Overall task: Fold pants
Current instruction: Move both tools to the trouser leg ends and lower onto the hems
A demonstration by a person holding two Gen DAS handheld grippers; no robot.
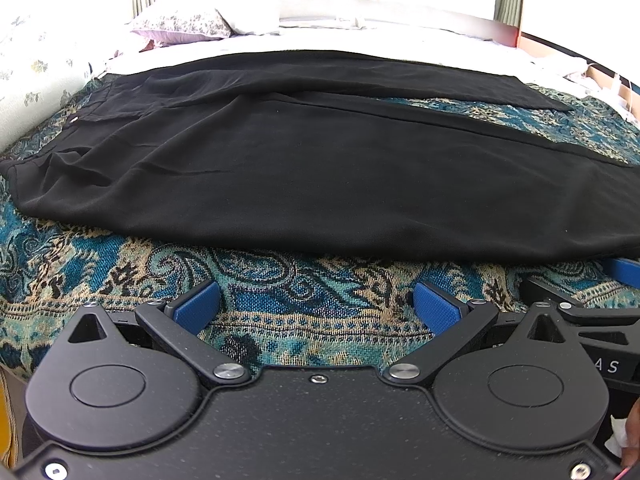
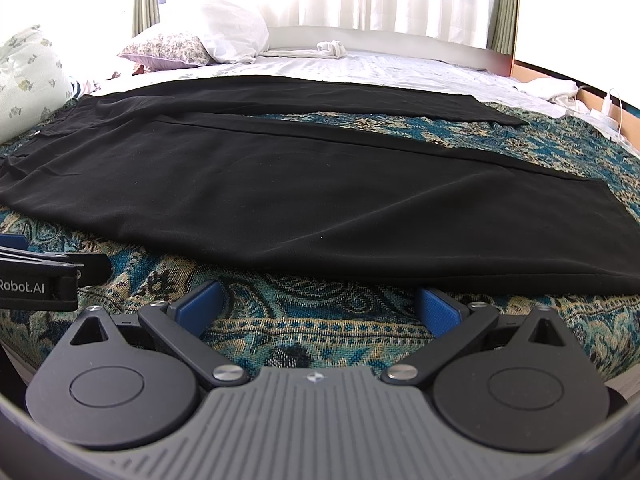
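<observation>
Black pants (image 1: 320,168) lie flat across the bed, waistband at the left, the two legs running to the right with a gap between them. They also show in the right wrist view (image 2: 320,192). My left gripper (image 1: 318,300) is open and empty, low over the blanket just short of the pants' near edge. My right gripper (image 2: 318,302) is open and empty, also just short of the near edge, further toward the leg ends. The right gripper shows at the right edge of the left wrist view (image 1: 592,300).
A teal and tan patterned blanket (image 1: 260,280) covers the bed under the pants. Floral pillows (image 2: 168,50) and a white pillow (image 2: 236,32) lie at the far left. White sheets (image 2: 380,66) lie beyond the pants. A wooden bed frame (image 2: 532,70) and cables (image 2: 608,108) are at the right.
</observation>
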